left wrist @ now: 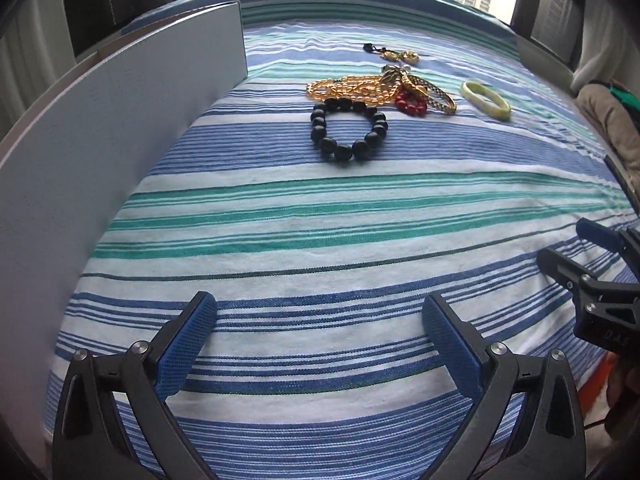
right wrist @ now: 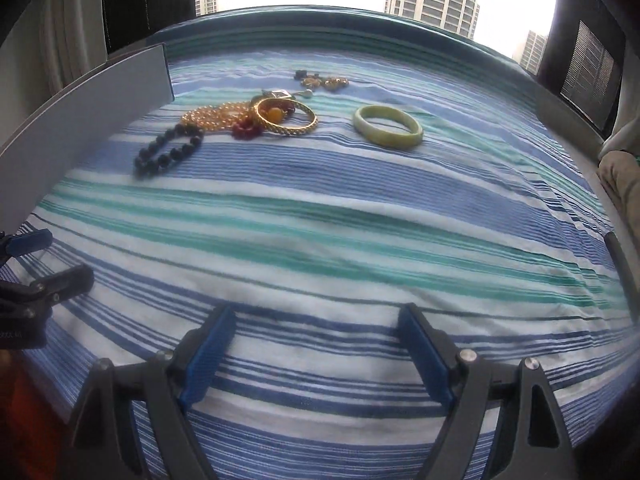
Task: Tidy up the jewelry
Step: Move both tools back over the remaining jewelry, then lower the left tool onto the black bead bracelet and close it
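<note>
The jewelry lies in a loose cluster on a striped cloth (left wrist: 320, 216), well ahead of both tongs and touched by neither. Nearest the left tongs (left wrist: 320, 320) is a black bead bracelet (left wrist: 349, 128); behind it lie gold bead strands (left wrist: 344, 90), a small bunch of red beads (left wrist: 410, 102) and a gold bangle (left wrist: 440, 100), all touching or overlapping. A pale green bangle (left wrist: 486, 100) sits apart to the right of the heap, and a few small gold pieces (left wrist: 400, 55) lie farther back. From the right tongs (right wrist: 316, 332) the green bangle (right wrist: 388, 126) lies almost straight ahead, with the heap off to the left. This view shows the gold bangle (right wrist: 288, 120) as a full ring with an amber bead inside it, which the left view hides. The left view shows more of the grey board (left wrist: 100, 128) standing on edge along the left side. Both tongs are spread wide over bare cloth with nothing between their blue pads; each one's tips appear at the edge of the other's view.
</note>
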A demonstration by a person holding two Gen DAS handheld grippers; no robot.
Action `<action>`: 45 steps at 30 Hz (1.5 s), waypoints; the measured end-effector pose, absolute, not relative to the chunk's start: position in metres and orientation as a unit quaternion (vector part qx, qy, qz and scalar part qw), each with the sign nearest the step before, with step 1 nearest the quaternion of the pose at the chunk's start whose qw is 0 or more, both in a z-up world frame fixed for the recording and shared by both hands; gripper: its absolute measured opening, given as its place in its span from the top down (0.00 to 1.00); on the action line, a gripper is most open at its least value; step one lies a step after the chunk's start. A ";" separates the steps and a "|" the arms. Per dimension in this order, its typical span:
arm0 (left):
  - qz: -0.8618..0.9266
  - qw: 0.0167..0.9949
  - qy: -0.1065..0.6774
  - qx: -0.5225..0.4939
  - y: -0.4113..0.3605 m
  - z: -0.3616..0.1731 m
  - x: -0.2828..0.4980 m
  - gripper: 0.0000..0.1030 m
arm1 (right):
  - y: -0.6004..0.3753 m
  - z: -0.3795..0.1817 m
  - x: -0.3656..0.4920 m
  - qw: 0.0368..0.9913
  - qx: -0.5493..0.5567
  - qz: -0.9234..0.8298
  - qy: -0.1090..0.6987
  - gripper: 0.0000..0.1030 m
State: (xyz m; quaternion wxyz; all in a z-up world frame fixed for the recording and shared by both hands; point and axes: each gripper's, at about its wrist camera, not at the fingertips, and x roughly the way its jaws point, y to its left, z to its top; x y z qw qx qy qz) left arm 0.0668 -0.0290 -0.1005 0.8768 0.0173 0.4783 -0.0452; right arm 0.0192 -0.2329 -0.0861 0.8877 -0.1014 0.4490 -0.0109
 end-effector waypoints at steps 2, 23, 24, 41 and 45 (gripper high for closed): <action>-0.045 0.878 0.476 0.018 -0.030 -0.101 0.066 0.01 | -0.232 -0.086 0.018 0.889 -0.095 -0.010 0.448 0.17; -0.060 0.874 0.481 0.024 -0.028 -0.103 0.062 0.00 | -0.238 -0.090 0.013 0.895 -0.073 -0.012 0.441 0.14; -0.065 0.871 0.486 0.027 -0.028 -0.103 0.063 0.00 | -0.238 -0.090 0.013 0.894 -0.072 -0.012 0.441 0.14; -0.184 0.870 0.451 0.075 -0.071 -0.041 0.156 0.07 | -0.238 -0.089 0.011 0.891 -0.071 -0.010 0.448 0.14; -0.199 0.849 0.475 0.121 -0.087 -0.068 0.185 0.34 | -0.237 -0.089 0.008 0.891 -0.070 -0.011 0.449 0.14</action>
